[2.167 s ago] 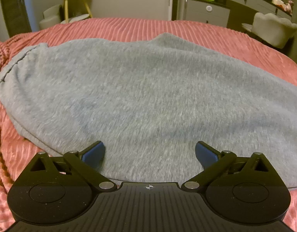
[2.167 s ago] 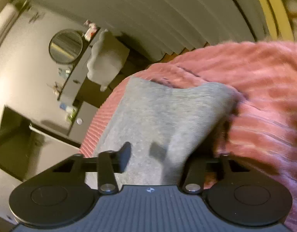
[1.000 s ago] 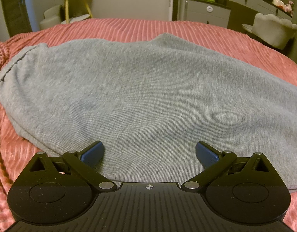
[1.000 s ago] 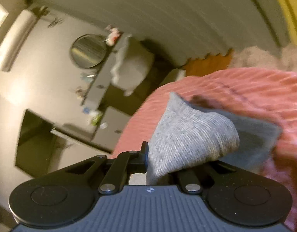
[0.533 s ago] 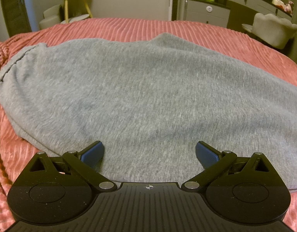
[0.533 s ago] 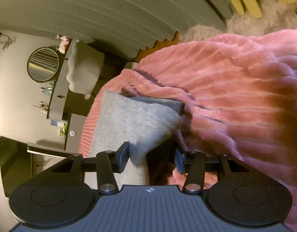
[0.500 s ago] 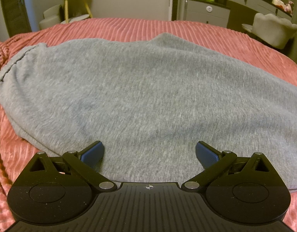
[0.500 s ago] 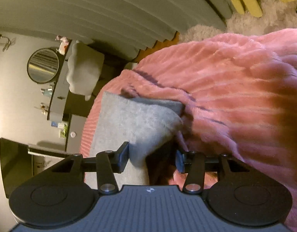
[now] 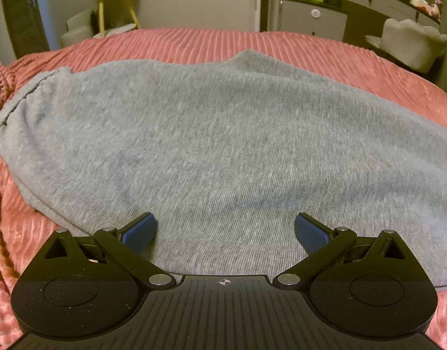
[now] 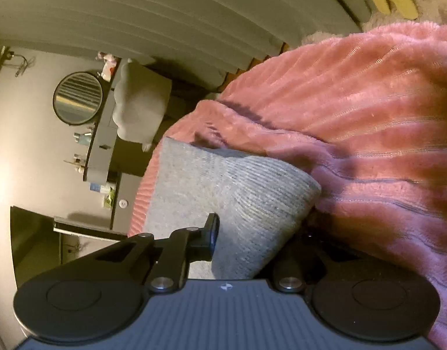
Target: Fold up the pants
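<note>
While the pants [image 9: 223, 134] lay spread across the pink bedspread [image 9: 194, 43], filling the middle of the left wrist frame from the left edge to the right edge, your left gripper [image 9: 225, 229] sat low over their near edge with its blue pads [image 9: 139, 230] wide apart and nothing between them. The long axis of the pants ran sideways across that frame, gathered waistband [image 9: 22, 93] at the upper left, the cloth trailing out at the right toward the leg ends. That end was yours on the other side: in the right wrist frame the ribbed cuff [image 10: 252, 192] bulged up from the lower middle, and your right gripper [image 10: 246, 242] looked clamped on it, one finger [image 10: 211, 232] showing against the cloth, the other hidden under the fold. So the right hand was the nearer one to the part that must travel, and I judged the coming move to be a carry of the cuff along that long axis toward the waistband. The fabric was soft grey jersey, finely ribbed, limp and thick enough to hold a rounded fold; the bedspread beneath was plush and corded, likely to drag on it.
</note>
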{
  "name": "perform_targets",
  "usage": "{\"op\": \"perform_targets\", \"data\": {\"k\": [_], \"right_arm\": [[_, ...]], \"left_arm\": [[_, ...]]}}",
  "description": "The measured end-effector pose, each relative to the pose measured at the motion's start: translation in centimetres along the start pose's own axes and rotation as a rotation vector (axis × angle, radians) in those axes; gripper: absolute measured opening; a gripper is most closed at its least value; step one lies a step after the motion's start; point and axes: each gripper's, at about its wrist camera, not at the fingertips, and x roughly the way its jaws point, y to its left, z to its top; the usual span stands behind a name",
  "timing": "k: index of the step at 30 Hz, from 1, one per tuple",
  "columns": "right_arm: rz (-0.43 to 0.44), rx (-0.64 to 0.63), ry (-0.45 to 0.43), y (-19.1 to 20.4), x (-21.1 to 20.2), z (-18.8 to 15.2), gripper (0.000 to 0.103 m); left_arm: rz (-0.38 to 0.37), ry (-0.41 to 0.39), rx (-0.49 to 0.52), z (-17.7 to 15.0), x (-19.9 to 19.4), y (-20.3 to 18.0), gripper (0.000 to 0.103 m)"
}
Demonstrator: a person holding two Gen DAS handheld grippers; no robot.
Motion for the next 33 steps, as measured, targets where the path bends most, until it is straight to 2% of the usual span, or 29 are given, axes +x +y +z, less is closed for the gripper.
{"op": "perform_targets", "data": {"k": [1, 3, 6, 8, 10, 12, 14, 17, 19, 21, 22, 24, 27, 28, 29, 30, 33], "right_arm": [[0.003, -0.019, -0.004, 0.6, -0.3, -0.1, 0.009], [0.045, -0.097, -0.02, 2.6, -1.2, -0.5, 0.008], [0.055, -0.227, -0.039, 5.5, -2.6, -1.2, 0.008], [-0.031, -0.338, -0.044, 7.2, -2.5, -1.5, 0.008], [-0.115, -0.385, -0.038, 8.4, -2.0, -1.6, 0.008], [-0.15, -0.425, -0.047, 10.0, -2.0, -2.0, 0.008], [-0.147, -0.523, -0.065, 13.1, -2.3, -3.6, 0.008], [-0.074, -0.833, -0.098, 20.0, -2.6, -9.7, 0.009], [0.021, -1.028, -0.065, 24.1, -2.5, -15.8, 0.009], [0.108, -1.166, 0.023, 26.3, -1.8, -22.0, 0.009], [0.16, -1.263, 0.097, 26.8, -1.3, -26.3, 0.009], [0.231, -1.397, 0.214, 25.9, 0.0, -33.1, 0.01], [0.17, -1.465, 0.458, 22.8, 4.1, -40.3, 0.014], [0.144, -1.476, 0.446, 21.6, 4.7, -41.6, 0.015], [0.16, -1.482, 0.383, 21.1, 4.4, -41.9, 0.015], [0.164, -1.488, 0.361, 21.1, 4.1, -42.1, 0.015], [0.144, -1.446, 0.386, 22.0, 3.7, -41.3, 0.013]], "left_arm": [[-0.002, 0.0, -0.004, 0.0, -0.1, 0.0, 0.103], [-0.015, -0.005, -0.009, 0.0, -0.4, 0.1, 0.103], [-0.041, -0.033, -0.002, 0.0, -1.2, -0.1, 0.103], [-0.051, -0.058, 0.023, 0.0, -1.7, -0.4, 0.103], [-0.058, -0.067, 0.041, 0.0, -2.1, -0.4, 0.103], [-0.062, -0.063, 0.031, 0.1, -2.5, -0.1, 0.103], [-0.06, -0.05, 0.008, 0.4, -2.9, 0.5, 0.103], [-0.052, -0.057, -0.044, 0.9, -3.9, 2.2, 0.103], [-0.046, -0.085, -0.087, 1.3, -4.8, 3.6, 0.103], [-0.035, -0.1, -0.117, 1.7, -5.5, 4.8, 0.103], [-0.031, -0.103, -0.127, 1.8, -5.7, 5.3, 0.103], [-0.016, -0.123, -0.138, 1.7, -6.2, 6.6, 0.103], [-0.002, -0.116, -0.141, 1.4, -6.1, 7.8, 0.103], [-0.019, -0.099, -0.155, 1.3, -6.0, 8.1, 0.103], [-0.043, -0.084, -0.176, 1.2, -5.9, 8.4, 0.103], [-0.071, -0.075, -0.189, 1.1, -5.7, 8.6, 0.103], [-0.115, -0.04, -0.188, 1.0, -4.8, 8.2, 0.103]]}}
